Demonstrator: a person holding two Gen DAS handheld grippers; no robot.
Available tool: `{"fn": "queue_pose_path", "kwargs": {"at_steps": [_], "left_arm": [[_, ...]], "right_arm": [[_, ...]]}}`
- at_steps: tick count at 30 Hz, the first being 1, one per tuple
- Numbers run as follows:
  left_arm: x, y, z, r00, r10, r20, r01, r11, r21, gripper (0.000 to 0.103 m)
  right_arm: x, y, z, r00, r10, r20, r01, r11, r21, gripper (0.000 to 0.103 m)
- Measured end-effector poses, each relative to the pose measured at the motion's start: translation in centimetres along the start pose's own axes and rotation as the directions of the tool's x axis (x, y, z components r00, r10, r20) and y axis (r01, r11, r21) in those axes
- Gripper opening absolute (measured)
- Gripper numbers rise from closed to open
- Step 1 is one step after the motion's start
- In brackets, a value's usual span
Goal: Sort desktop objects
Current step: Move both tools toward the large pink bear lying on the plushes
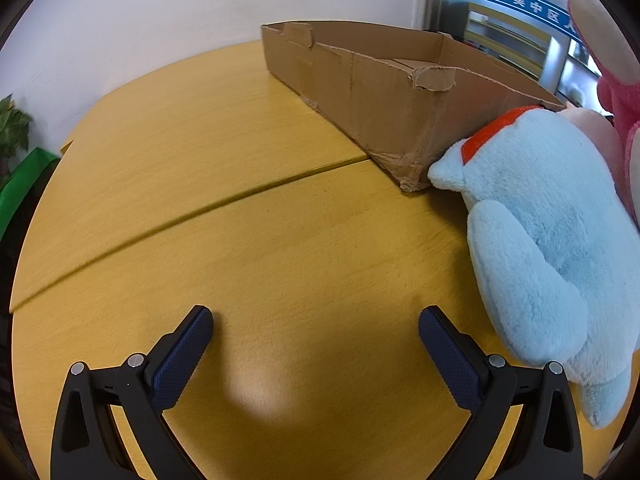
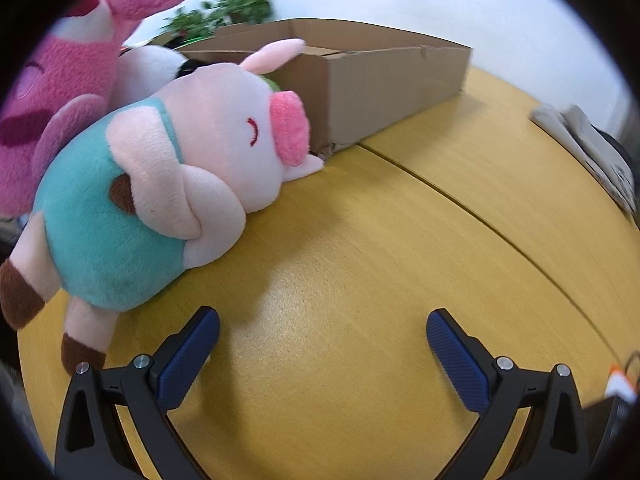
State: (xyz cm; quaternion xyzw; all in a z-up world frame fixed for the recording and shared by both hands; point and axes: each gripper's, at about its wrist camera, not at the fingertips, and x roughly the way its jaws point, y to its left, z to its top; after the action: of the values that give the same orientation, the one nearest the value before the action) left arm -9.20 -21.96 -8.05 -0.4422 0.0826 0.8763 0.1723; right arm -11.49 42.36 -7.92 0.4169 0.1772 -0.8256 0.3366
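A shallow cardboard box (image 1: pixel 384 96) lies on the yellow wooden table (image 1: pixel 280 240); it also shows in the right wrist view (image 2: pixel 380 84). A pale blue plush toy (image 1: pixel 536 240) with a red collar lies at the right, against the box corner. My left gripper (image 1: pixel 316 328) is open and empty, left of that toy. In the right wrist view a pink pig plush in a teal outfit (image 2: pixel 160 184) lies on its side by the box, with a bright pink plush (image 2: pixel 72 64) behind it. My right gripper (image 2: pixel 322 330) is open and empty, right of the pig.
A seam (image 1: pixel 200 212) runs across the tabletop. White papers or cloth (image 2: pixel 588 148) lie at the table's far right edge. Green plants (image 2: pixel 224 12) stand behind the box. A white wall and a glass door (image 1: pixel 512 32) are beyond the table.
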Motion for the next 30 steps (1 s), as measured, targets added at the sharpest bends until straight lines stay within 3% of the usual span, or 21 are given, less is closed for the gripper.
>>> {"fn": "queue_pose_path", "kwargs": {"at_steps": [5, 7, 10, 13, 16, 21, 24, 27, 30], "left_arm": [[-3.8, -2.2, -2.6, 0.996, 0.093, 0.014, -0.092, 0.992, -0.083, 0.103], [-8.2, -4.1, -3.4, 0.985, 0.127, 0.12, -0.101, 0.975, -0.2, 0.103], [-15.6, -8.2, -4.1, 0.936, 0.182, 0.301, -0.093, 0.953, -0.287, 0.103], [-20.9, -13.5, -4.0, 0.892, 0.236, 0.386, -0.127, 0.949, -0.288, 0.103], [-23.0, -18.7, -3.4, 0.88, 0.226, 0.417, -0.136, 0.962, -0.235, 0.103], [-22.3, -25.2, -0.8, 0.902, 0.151, 0.404, -0.086, 0.981, -0.174, 0.103], [-21.2, -27.7, 0.4, 0.918, 0.131, 0.375, -0.064, 0.98, -0.186, 0.103], [-20.6, -29.1, 0.9, 0.93, 0.096, 0.354, -0.017, 0.976, -0.218, 0.103], [-20.1, -30.6, 0.9, 0.94, 0.075, 0.332, 0.0, 0.976, -0.22, 0.103]], "right_arm": [[-3.0, 4.3, -2.8, 0.999, -0.05, 0.001, 0.05, 0.997, 0.064, 0.103], [-4.4, 6.0, -3.9, 0.997, -0.077, 0.002, 0.076, 0.993, 0.09, 0.103], [-8.6, 9.7, -4.2, 0.986, -0.141, 0.085, 0.13, 0.984, 0.122, 0.103], [-14.5, 13.5, -4.3, 0.95, -0.186, 0.252, 0.138, 0.97, 0.198, 0.103], [-20.3, 17.3, -4.4, 0.884, -0.238, 0.403, 0.12, 0.947, 0.297, 0.103], [-25.4, 25.0, -3.3, 0.798, -0.315, 0.514, 0.115, 0.917, 0.383, 0.103], [-25.8, 29.5, -2.2, 0.765, -0.375, 0.523, 0.154, 0.895, 0.418, 0.103], [-24.7, 32.8, -1.2, 0.763, -0.477, 0.437, 0.239, 0.835, 0.495, 0.103], [-23.5, 35.8, -0.6, 0.798, -0.43, 0.423, 0.188, 0.844, 0.503, 0.103]]}}
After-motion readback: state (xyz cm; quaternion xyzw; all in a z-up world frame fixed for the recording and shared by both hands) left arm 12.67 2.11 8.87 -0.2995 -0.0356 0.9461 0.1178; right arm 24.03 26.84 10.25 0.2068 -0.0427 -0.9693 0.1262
